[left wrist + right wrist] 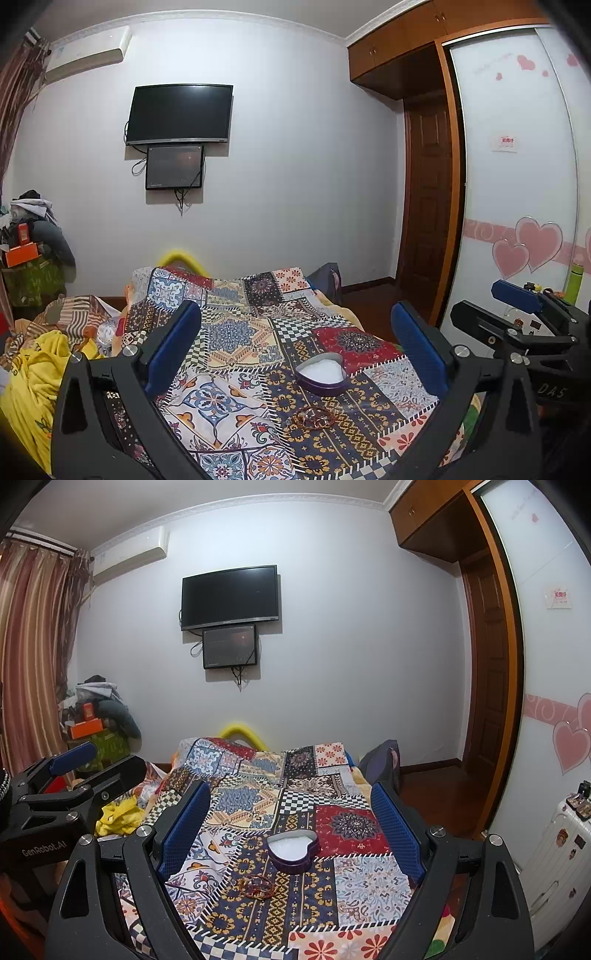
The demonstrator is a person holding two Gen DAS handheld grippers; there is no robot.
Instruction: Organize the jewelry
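A: What does the left camera give you that the right one doesn't?

B: The yellow cloth (29, 373) heaped at the bed's left side fills much of that corner, and a green bottle (573, 282) stands by the wardrobe door (517, 184) with the pink hearts. The right gripper (517, 299) shows at the far right edge, seen from its side.

A: And the other way round?

B: The right camera has the striped curtain (29, 646) in full, a white suitcase (554, 849) with stickers at the lower right, and the left gripper (74, 760) at its left edge.

A: Fingers?

B: The left gripper's (295, 347) two blue pads stand wide apart with nothing between them but the quilt (236, 332). The right gripper's (291, 823) pads are spread just as wide, gripping nothing.

A: Where's the jewelry?

B: On the patterned quilt, in front of both grippers. One heart-shaped tin (321, 373), purple outside, white lining, lid off. Just nearer the cameras lies one small pile of bangles (312, 417), reddish and gold; how many rings are in it I cannot tell. The tin (293, 849) and the bangles (256, 884) are close but not touching.

A: Anything else to count?

B: Two dark screens on the wall, a television (229, 596) with a smaller screen (229, 646) under it, and one air conditioner (129, 555)
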